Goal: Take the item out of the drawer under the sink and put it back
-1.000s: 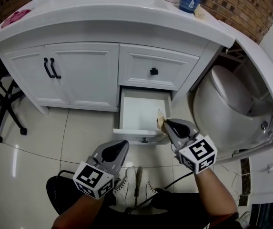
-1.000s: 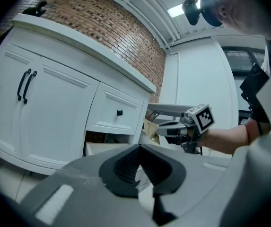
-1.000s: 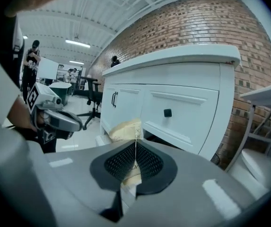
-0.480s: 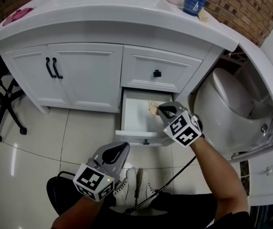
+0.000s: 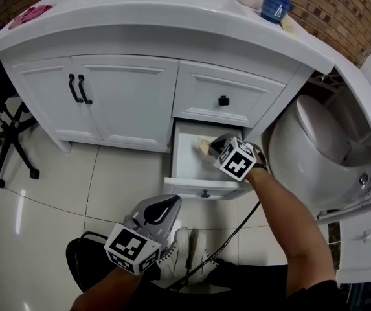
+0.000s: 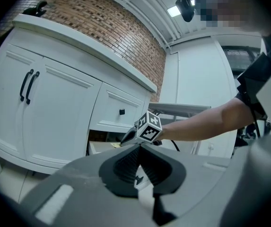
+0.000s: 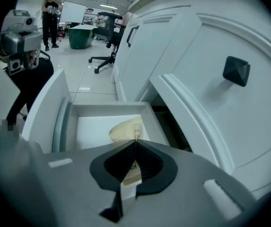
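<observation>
The lower drawer (image 5: 198, 186) under the sink stands pulled out, white inside. My right gripper (image 5: 212, 148) reaches into it, shut on a tan paper packet (image 5: 202, 147). In the right gripper view that packet (image 7: 126, 130) hangs from the closed jaws over the drawer's floor (image 7: 92, 126). My left gripper (image 5: 167, 207) stays low near the person's lap, away from the cabinet, jaws shut with nothing in them. From the left gripper view the right gripper's marker cube (image 6: 148, 127) shows at the drawer's (image 6: 100, 147) opening.
A shut upper drawer (image 5: 226, 98) with a black knob sits just above. Double doors (image 5: 94, 96) are at left. Cups (image 5: 276, 6) stand on the counter. A white toilet (image 5: 311, 144) is at right, an office chair's base (image 5: 10, 141) at left.
My right gripper moved forward from the drawer's front edge into the drawer, carrying the packet. The left gripper hardly moved.
</observation>
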